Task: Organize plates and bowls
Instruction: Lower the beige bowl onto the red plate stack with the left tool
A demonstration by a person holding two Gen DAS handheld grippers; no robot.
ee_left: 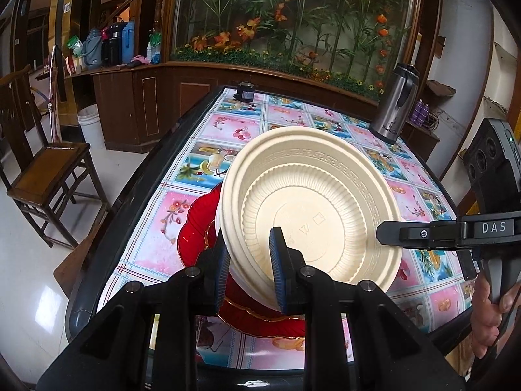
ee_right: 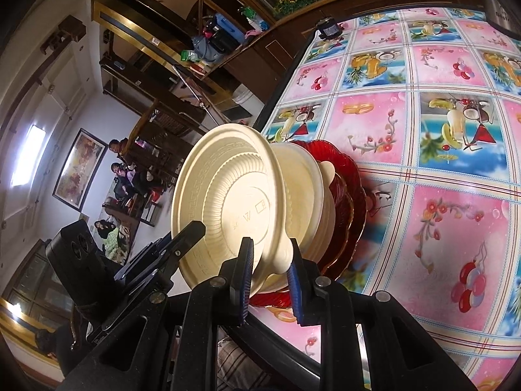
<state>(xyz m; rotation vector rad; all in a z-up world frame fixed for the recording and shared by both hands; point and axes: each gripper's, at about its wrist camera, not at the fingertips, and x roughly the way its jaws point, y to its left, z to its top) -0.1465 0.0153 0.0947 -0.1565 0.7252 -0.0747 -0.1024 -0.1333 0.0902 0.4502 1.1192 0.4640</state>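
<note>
A homely dining room: carved wooden cabinets [ee_left: 136,104], chair [ee_left: 49,169] (old-fashioned), patterned tablecloth [ee_right: 423,130].

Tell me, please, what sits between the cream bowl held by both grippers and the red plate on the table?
Another cream dish sits under the held cream bowl and above the red plate; the right wrist view shows it best.

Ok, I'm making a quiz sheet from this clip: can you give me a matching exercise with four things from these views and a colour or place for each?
Column 1:
1. top bowl
2. scalloped plate
3. steel flask
4. wooden chair

Column 2:
A. on the floor beside the table
B. cream, gripped at its rim by both grippers
C. standing at the table's far right edge
D. red, at the bottom of the stack

Pairs: 1-B, 2-D, 3-C, 4-A
</note>
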